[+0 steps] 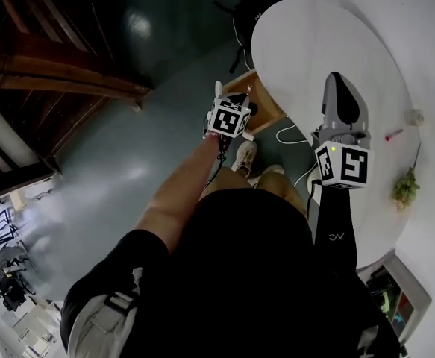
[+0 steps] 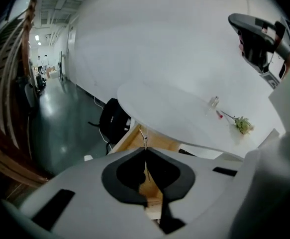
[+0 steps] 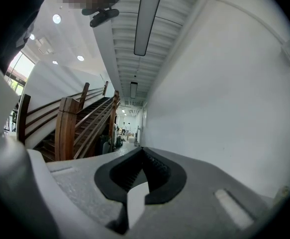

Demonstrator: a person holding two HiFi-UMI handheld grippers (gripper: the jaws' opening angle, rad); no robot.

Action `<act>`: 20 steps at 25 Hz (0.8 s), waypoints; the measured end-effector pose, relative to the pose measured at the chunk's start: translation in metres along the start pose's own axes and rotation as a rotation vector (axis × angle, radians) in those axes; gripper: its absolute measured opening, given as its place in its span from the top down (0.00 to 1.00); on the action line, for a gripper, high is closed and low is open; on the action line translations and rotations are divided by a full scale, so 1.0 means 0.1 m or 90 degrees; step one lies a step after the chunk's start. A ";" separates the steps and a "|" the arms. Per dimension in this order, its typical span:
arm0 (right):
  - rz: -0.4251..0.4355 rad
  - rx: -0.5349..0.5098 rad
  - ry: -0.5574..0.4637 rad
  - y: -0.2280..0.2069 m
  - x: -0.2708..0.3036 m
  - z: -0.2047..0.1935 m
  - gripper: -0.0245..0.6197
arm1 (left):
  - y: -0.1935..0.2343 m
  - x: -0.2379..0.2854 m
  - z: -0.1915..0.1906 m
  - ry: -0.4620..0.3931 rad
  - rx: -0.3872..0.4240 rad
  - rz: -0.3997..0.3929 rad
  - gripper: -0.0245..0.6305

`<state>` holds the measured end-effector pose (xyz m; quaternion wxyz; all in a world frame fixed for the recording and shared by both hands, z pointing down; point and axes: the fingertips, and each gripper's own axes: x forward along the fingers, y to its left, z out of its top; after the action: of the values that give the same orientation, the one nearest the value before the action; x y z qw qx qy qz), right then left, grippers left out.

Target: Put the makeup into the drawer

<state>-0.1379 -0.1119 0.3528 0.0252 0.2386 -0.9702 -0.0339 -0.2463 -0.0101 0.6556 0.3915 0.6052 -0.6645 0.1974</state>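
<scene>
- Two tongs are in my hands, and both are closed.
- My left tongs [image 2: 145, 149] have their jaws together at the tips, and no makeup is between them. A thin pale sliver shows right at the tips, and I cannot tell what it is.
- In the left gripper view those jaws point down at the wooden drawer unit [image 2: 152, 142], which stands under the near edge of the worktop [image 2: 164, 111]. I cannot tell whether the drawer is open.
- My right tongs [image 3: 143, 151] are also shut tip to tip and hold nothing. Past them their own view shows only a white wall and a wooden staircase [image 3: 72, 126] at 9 o'clock.
- In the head view the right tongs are over the white round worktop, with the left tongs at their 9 o'clock, off the worktop and over the drawer unit.
- The makeup [image 1: 393, 134], a small red stick, lies on the worktop at 3 o'clock from the right tongs, well apart from both tongs.
- A small clear jar [image 1: 413, 116] stands just beside the makeup, at its 1 o'clock.
- A green sprig [image 1: 406, 187] lies at the makeup's 5 o'clock.
- A dark bag [image 1: 256, 6] sits on the floor at 12 o'clock from the drawer unit.
</scene>
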 end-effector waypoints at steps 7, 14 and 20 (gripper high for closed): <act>-0.012 -0.002 0.013 0.02 0.00 -0.04 0.96 | -0.23 0.13 -0.10 0.028 0.022 -0.062 0.94; -0.024 0.004 0.019 -0.06 -0.05 -0.07 0.96 | -0.47 0.18 -0.08 0.035 0.061 -0.110 0.93; -0.027 0.006 0.021 -0.07 -0.06 -0.08 0.96 | -0.55 0.21 -0.13 0.050 0.082 -0.131 0.73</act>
<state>-0.1289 -0.1162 0.3603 0.0391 0.2597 -0.9646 -0.0262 -0.1895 -0.0248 0.6679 0.3956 0.6856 -0.5693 0.2221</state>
